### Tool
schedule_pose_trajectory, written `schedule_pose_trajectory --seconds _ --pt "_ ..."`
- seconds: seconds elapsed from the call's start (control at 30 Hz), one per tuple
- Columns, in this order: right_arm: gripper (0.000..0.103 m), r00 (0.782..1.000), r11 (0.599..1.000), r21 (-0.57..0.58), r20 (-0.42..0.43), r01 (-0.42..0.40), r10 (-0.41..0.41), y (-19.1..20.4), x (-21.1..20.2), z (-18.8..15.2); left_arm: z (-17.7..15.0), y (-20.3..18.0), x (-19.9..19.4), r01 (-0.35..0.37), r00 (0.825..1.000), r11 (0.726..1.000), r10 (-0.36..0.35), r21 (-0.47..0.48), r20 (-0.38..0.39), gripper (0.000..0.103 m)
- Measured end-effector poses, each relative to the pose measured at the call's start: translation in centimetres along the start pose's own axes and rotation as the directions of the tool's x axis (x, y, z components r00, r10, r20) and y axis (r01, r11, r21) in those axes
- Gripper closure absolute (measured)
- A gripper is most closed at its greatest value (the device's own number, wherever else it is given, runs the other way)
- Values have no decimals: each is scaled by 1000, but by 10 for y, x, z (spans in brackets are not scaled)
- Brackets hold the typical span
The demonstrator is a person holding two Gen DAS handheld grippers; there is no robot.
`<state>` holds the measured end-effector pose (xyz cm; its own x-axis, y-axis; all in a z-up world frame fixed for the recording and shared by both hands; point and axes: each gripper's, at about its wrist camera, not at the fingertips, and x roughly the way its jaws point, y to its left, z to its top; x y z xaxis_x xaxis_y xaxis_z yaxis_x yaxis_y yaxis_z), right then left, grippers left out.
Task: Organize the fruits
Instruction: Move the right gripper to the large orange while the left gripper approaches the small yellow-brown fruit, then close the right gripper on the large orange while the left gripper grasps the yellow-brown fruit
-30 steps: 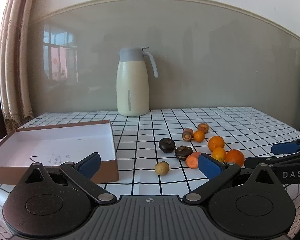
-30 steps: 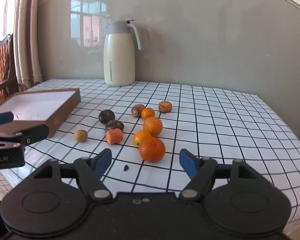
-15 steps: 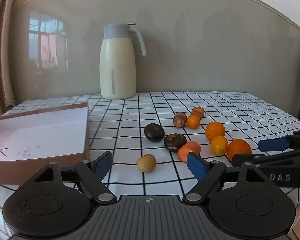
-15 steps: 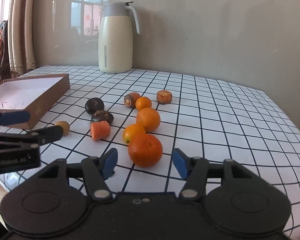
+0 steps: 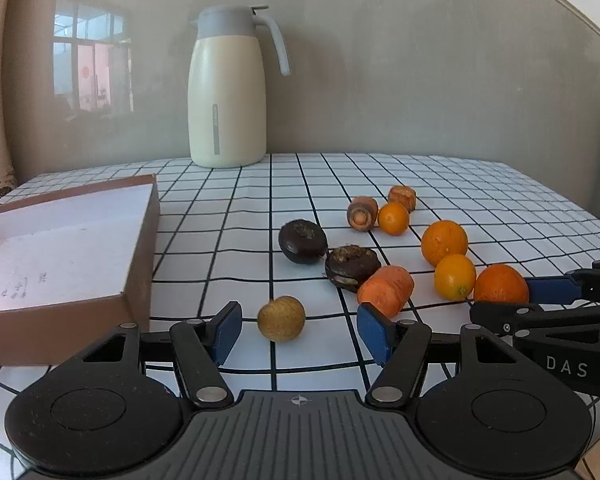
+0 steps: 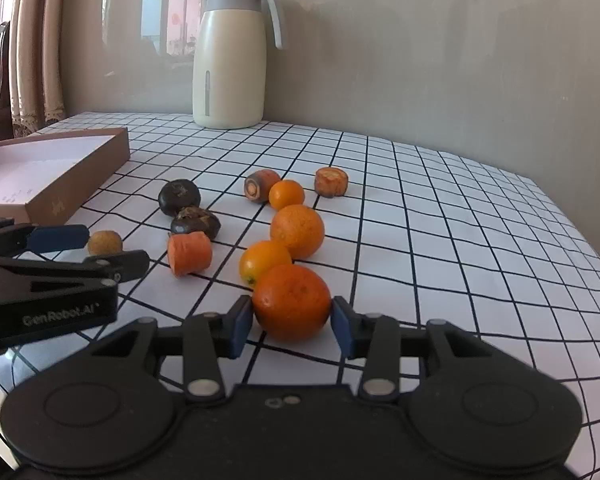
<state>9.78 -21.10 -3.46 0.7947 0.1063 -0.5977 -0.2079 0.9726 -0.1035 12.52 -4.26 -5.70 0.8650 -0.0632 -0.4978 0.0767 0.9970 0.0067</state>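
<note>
Between right hand-held gripper (image 6: pixel 292 322) pads: round orange (image 6: pixel 292 302), clamped; left hand-held gripper (image 5: pixel 298 332) closing, unclenched.

The bench (image 5: pixel 459 184) wears a smooth white cloth with a thin black grid, faintly creased. The box (image 5: pixel 140 264) looks like matt brown cardboard, lined with white paper. The jug (image 5: pixel 228 92) is satin cream with a matt grey plastic lid. The oranges (image 6: pixel 292 302) have pitted, slightly glossy peel; the carrot piece (image 5: pixel 385 290) is dull and ridged. Each claw (image 5: pixel 298 330) is matt black plastic with blue rubbery pads (image 5: pixel 373 332) and bright metal pivot pins.
</note>
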Motion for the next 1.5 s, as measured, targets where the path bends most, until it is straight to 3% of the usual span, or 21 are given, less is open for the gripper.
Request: schedule_pose_trajectory --seconds 0.1,0.57,0.97,1.27,1.5 --pt "70 1000 1000 3 1 0 0 -1 0 0 0 -2 3 0 1000 1000 0 6 -11 78" --pt "71 1000 1000 6 22 12 -12 1 -9 2 0 5 -16 -7 1000 1000 7 8 30 78" --pt "71 993 1000 4 117 -17 17 16 -44 21 22 36 -71 -53 990 998 55 -19 133 78" --pt "71 977 993 -39 174 -116 121 55 -59 41 26 88 -105 -168 968 984 178 -66 178 78" --pt "71 955 975 -94 205 -200 215 95 -53 63 27 151 -125 -295 930 946 317 -137 189 78"
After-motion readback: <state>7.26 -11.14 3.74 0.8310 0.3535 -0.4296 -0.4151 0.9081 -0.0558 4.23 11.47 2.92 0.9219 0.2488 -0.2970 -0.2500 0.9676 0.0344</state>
